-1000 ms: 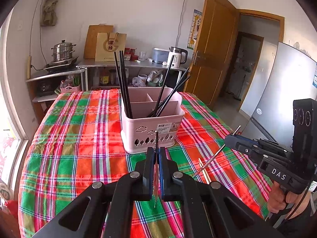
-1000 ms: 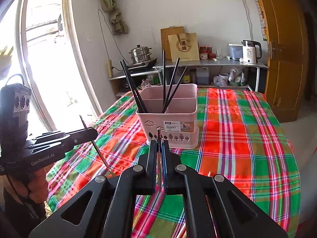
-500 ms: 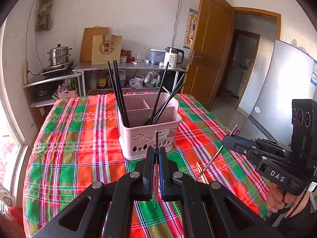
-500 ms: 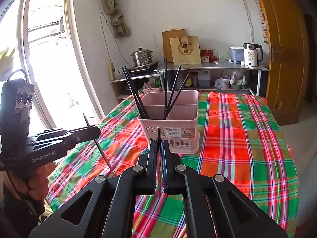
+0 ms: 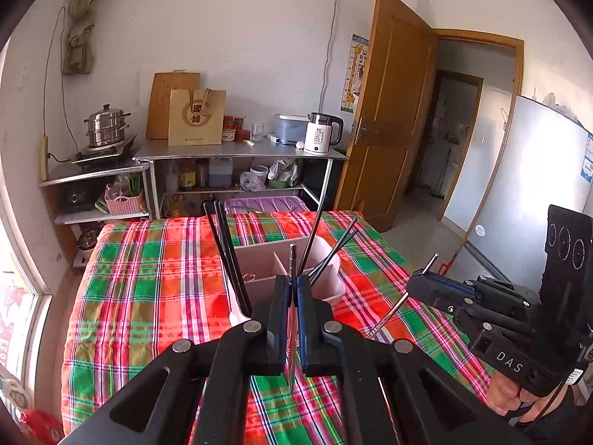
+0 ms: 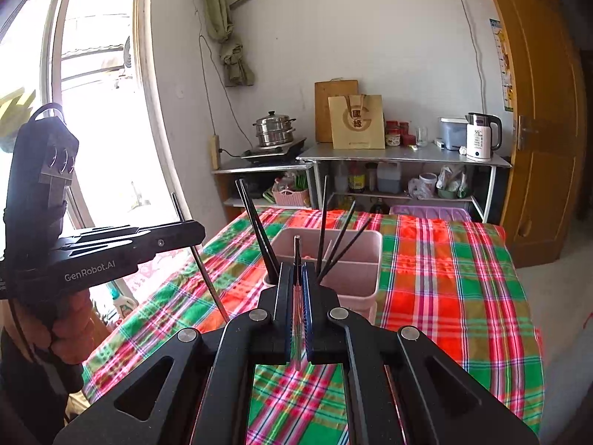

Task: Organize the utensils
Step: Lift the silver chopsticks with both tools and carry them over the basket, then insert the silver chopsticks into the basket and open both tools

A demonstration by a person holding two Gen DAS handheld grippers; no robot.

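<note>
Partly hidden behind each gripper's own black fingers, the pink plastic caddy shows only its rim and divider in the left wrist view, and its front wall with the label is out of sight in both views. It stands on the checked red-and-green tablecloth, a woven plaid with slight creases. Thin black chopsticks lean out of its compartments at different angles (which compartment each sits in is hard to tell from here).

The left gripper is clamped on a slim metal chopstick, upright, its squared silvery tip rising above the fingers and in front of the caddy. The right gripper is likewise clamped on a second metal chopstick, its lower end blurred against the cloth. Each gripper also appears in the other's view, seen from the side, with its rod slanting through the closed fingers.
</note>
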